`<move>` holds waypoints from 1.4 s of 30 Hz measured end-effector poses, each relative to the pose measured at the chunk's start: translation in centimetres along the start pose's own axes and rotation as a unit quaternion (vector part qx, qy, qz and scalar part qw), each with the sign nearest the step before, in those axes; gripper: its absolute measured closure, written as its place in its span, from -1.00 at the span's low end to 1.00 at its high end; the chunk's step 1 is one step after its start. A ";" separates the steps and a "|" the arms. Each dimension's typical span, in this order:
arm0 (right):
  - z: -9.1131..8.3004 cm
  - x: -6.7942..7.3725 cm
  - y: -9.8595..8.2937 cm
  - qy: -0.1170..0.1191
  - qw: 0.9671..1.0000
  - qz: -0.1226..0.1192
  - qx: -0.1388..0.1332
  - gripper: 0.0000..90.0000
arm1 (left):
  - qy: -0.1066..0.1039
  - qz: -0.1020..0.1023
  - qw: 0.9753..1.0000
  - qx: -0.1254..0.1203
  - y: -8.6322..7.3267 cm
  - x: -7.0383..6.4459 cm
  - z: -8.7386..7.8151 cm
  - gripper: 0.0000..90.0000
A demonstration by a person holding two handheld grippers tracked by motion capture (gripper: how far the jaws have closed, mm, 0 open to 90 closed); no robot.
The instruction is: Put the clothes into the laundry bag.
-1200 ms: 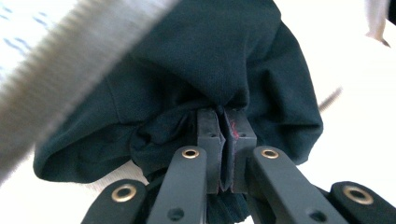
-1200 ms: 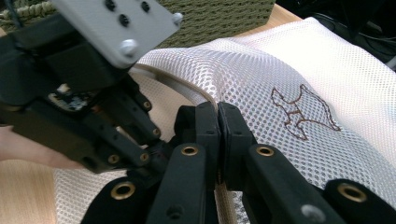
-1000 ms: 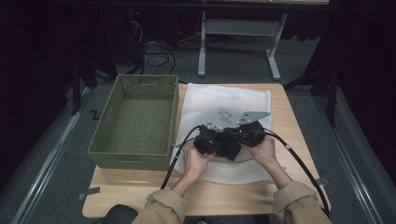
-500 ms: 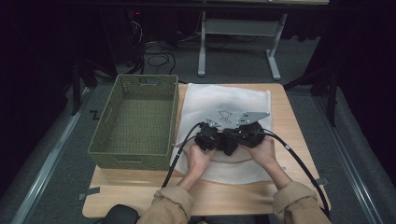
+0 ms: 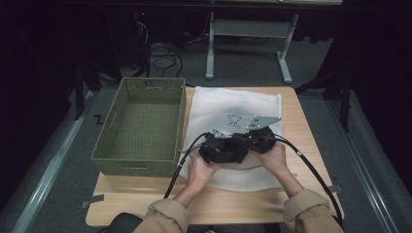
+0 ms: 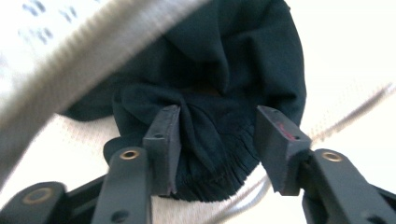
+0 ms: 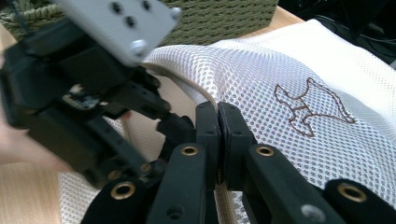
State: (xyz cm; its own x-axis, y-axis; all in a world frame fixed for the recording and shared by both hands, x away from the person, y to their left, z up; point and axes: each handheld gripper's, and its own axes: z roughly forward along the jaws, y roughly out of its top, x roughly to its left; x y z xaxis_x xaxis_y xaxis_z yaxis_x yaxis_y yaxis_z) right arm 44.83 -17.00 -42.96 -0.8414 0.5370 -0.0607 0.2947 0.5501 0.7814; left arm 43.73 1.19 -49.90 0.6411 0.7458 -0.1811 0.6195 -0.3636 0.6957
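Your left gripper point(image 6: 215, 149) gapes wide around a bunched dark cloth point(image 6: 219, 93), crumpled and pleated, lying on the white mesh bag point(image 7: 289, 79). Your right gripper point(image 7: 218, 135) pinches tight on the bag's edge.

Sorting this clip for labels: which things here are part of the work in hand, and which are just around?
In the work:
- white mesh laundry bag
- dark garment, bunched between the open left gripper fingers
- right gripper, fingers shut at the bag's edge

Just around:
- green woven basket, nothing in it
- wooden table
- desk frame behind
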 end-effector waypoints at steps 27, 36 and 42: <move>0.2 -0.2 -0.1 0.000 1.000 0.001 0.002 0.97 | 0.030 0.016 0.999 0.034 -0.9 -0.3 2.2 0.88; 0.1 -0.4 -0.2 0.005 1.000 0.007 0.006 0.97 | 0.008 -0.027 1.000 -0.014 0.6 0.1 2.8 0.90; 0.2 -0.5 -0.3 0.007 1.000 0.006 0.005 0.98 | 0.008 -0.036 0.999 -0.021 0.7 0.4 3.3 0.84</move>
State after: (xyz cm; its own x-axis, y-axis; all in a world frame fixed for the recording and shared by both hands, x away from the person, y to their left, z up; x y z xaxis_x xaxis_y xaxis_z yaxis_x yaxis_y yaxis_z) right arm 45.22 -17.27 -43.23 -0.8439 0.5347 -0.0438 0.3087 0.5507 0.7755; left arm 45.96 -0.64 -51.78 0.5887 0.7776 -0.2208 0.6432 -0.2853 0.7106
